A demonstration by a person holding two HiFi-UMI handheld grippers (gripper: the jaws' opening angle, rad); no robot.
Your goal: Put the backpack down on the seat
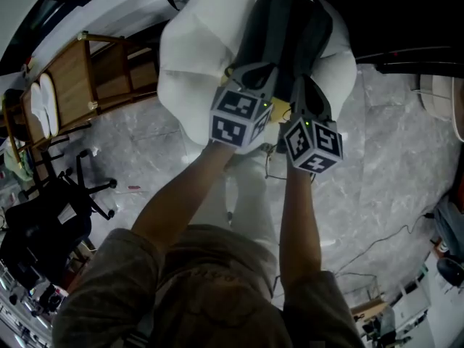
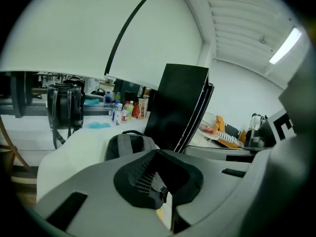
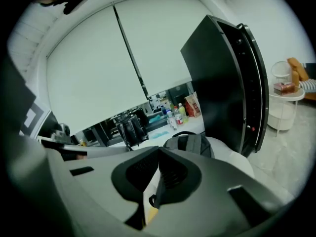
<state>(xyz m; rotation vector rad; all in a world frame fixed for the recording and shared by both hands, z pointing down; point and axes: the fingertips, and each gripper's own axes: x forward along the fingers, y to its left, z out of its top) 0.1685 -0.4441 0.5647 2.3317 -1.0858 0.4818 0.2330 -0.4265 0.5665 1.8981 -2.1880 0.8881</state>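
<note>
Backpack (image 1: pixel 286 31) is already lying on the white seat (image 1: pixel 188 71) at 12 o'clock from us, its near end by the seat's front edge. Our left tool (image 2: pixel 157 153) and right tool (image 3: pixel 159 151) are both pinched closed on nothing, just short of it. Our worry is that the seat looks soft and rounded, so the backpack could slump off toward 6 o'clock, or get dragged if a tool brushes it.

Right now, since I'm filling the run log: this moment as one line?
backpack: lying on white seat | left claw: shut | right claw: shut
</note>
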